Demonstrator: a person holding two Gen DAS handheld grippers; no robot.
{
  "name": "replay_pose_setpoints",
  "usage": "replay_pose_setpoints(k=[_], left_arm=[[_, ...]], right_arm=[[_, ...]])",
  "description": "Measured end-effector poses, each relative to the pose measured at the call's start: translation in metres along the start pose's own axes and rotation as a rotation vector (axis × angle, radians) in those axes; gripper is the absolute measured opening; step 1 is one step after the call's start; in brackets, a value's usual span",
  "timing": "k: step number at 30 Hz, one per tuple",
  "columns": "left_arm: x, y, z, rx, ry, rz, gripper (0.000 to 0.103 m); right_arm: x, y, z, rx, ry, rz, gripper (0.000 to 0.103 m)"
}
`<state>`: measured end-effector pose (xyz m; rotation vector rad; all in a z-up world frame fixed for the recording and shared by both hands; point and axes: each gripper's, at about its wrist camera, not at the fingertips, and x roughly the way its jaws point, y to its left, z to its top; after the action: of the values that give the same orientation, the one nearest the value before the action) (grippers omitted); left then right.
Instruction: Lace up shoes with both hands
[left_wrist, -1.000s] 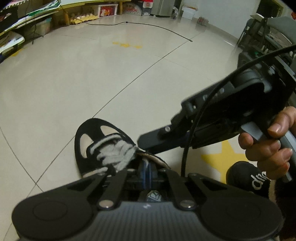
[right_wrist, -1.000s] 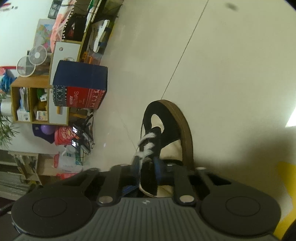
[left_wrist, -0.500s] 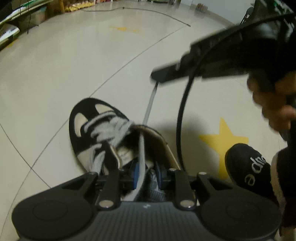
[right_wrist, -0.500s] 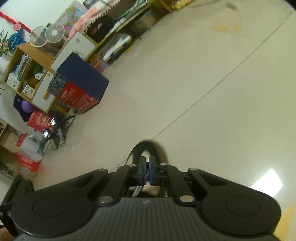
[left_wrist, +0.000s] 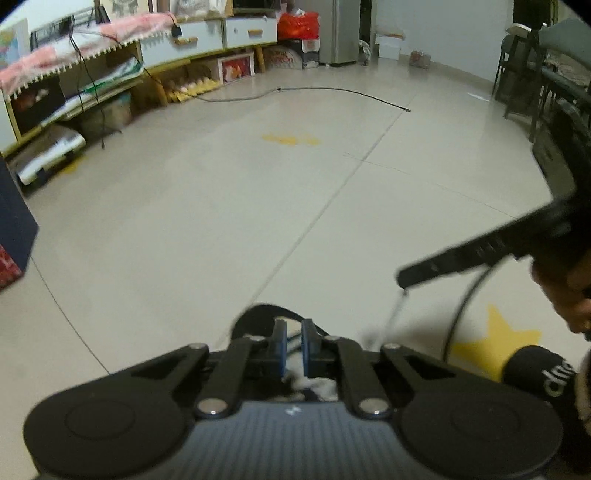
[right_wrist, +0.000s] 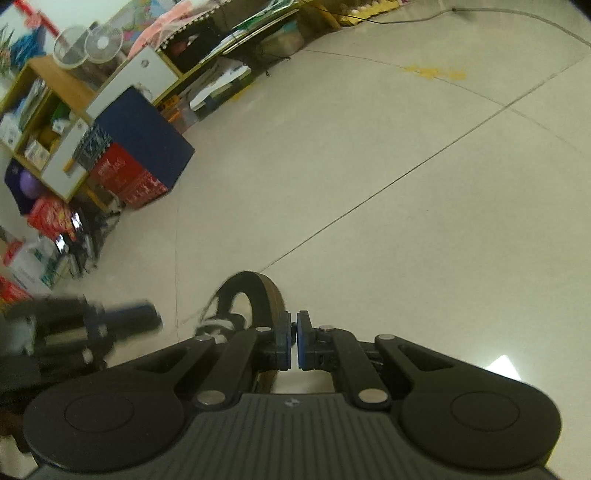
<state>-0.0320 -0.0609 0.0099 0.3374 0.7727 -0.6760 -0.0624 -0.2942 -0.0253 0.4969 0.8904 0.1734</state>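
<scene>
A black and cream shoe (left_wrist: 255, 319) stands on the tiled floor, mostly hidden under my left gripper (left_wrist: 294, 345). The left jaws are closing, with a narrow gap still showing between the blue pads. I cannot make out a lace in that gap. My right gripper (left_wrist: 402, 278) comes in from the right and is shut on a grey shoelace (left_wrist: 393, 314), which hangs taut down towards the shoe. In the right wrist view the right gripper (right_wrist: 294, 338) is above the shoe (right_wrist: 266, 291). The left gripper (right_wrist: 147, 319) is blurred at the left.
A black slipper with white letters (left_wrist: 539, 369) and a yellow star sticker (left_wrist: 495, 339) lie at the right. A navy and red box (right_wrist: 136, 155) stands at the left by cluttered shelves (right_wrist: 48, 110). A cable (left_wrist: 314, 90) crosses the far floor. Chairs (left_wrist: 517, 74) are at the far right.
Both grippers have risen, so the shoe now sits low in both views. The right gripper has drawn the lace upward. The left jaws widened around the lace, then narrowed.
</scene>
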Motion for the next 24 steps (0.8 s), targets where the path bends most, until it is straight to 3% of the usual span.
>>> replay_pose_setpoints(k=[6,10,14,19,24], left_arm=[[0.019,0.011,-0.007,-0.024,0.039,0.051,0.009],[0.019,0.025,-0.016,-0.119,0.108,0.057,0.014],[0.019,0.036,-0.023,-0.196,0.141,0.061,0.033],[0.014,0.047,-0.032,-0.287,0.165,0.073,0.048],[0.009,0.055,-0.041,-0.434,0.185,-0.010,0.058]], right_arm=[[0.001,0.004,-0.006,-0.066,0.019,-0.030,0.004],[0.003,0.004,-0.011,-0.091,0.032,-0.046,0.004],[0.003,0.006,-0.016,-0.123,0.045,-0.062,0.004],[0.010,0.006,-0.020,-0.153,0.090,-0.083,0.005],[0.007,0.009,-0.023,-0.197,0.077,-0.087,0.006]])
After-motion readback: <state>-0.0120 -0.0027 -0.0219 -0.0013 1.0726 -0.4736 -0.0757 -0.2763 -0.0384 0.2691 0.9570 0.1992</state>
